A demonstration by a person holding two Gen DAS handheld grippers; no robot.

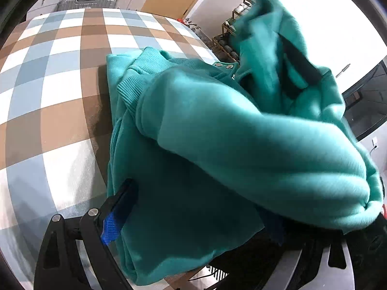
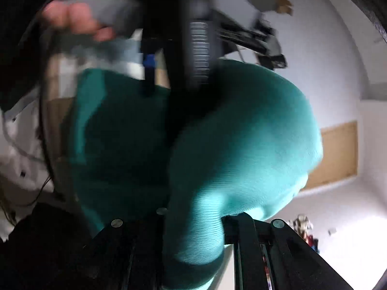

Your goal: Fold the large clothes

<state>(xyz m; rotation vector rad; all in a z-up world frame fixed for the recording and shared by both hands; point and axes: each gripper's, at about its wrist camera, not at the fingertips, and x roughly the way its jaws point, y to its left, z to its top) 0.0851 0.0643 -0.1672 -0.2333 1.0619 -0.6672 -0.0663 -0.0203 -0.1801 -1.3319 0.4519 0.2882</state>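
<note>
A large teal sweatshirt (image 1: 198,145) lies bunched on the checked tablecloth (image 1: 55,77), one sleeve draped across its body. My left gripper (image 1: 193,220) has the sweatshirt's edge between its jaws; the left finger with its blue pad (image 1: 110,227) shows, the right finger is hidden under cloth. In the blurred right wrist view my right gripper (image 2: 193,227) is shut on a fold of the teal sweatshirt (image 2: 241,145) and holds it lifted. The left gripper's body (image 2: 193,55) and the hand (image 2: 72,19) holding it show just beyond the cloth.
The table's far right edge (image 1: 203,43) drops off beside a wooden rack (image 1: 227,36) of small items. A silver suitcase (image 1: 87,1) stands behind the table. A white wall and tan board (image 2: 336,154) fill the right wrist view's background.
</note>
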